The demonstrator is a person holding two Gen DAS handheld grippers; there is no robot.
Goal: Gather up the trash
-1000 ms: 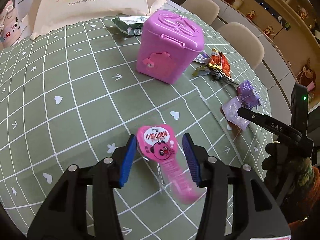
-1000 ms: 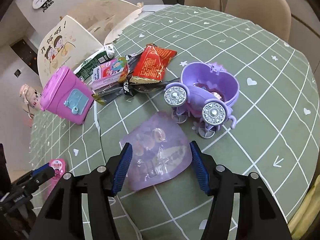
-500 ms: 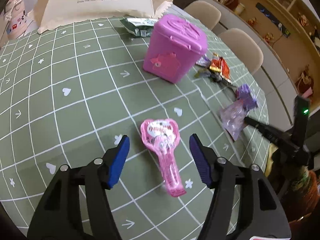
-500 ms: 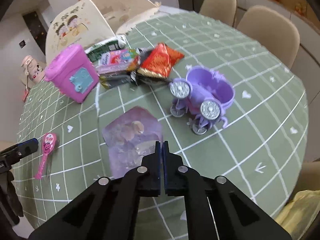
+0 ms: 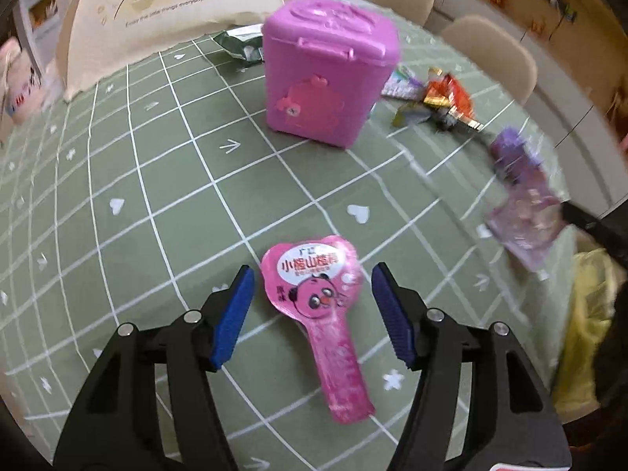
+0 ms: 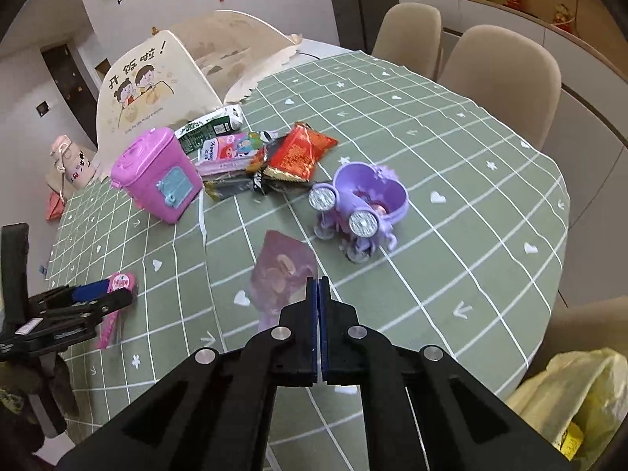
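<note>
Spreading under everything we see is the round table (image 6: 451, 180) with its green checked cloth, two beige chairs (image 6: 498, 78) at its far edge. A cream food cover (image 5: 168, 11) with a cartoon print stands at the back. Just in front of it sits the pink toy bin (image 5: 329, 66), lid down, upright. Beside the bin lies a pile of snack wrappers (image 6: 274, 157), red, pink, black and green, touching one another. Near that pile stands a purple toy carriage (image 6: 365, 204) on silver wheels.

We hold the right gripper (image 6: 318, 286) with its blue pads pressed together on the edge of a translucent purple wrapper (image 6: 280, 271), which hangs from them above the cloth. Our left gripper (image 5: 312, 302) has its pads apart on either side of the pink spoon-shaped wrapper (image 5: 314, 294), which lies flat on the cloth between them, untouched by either pad.
</note>
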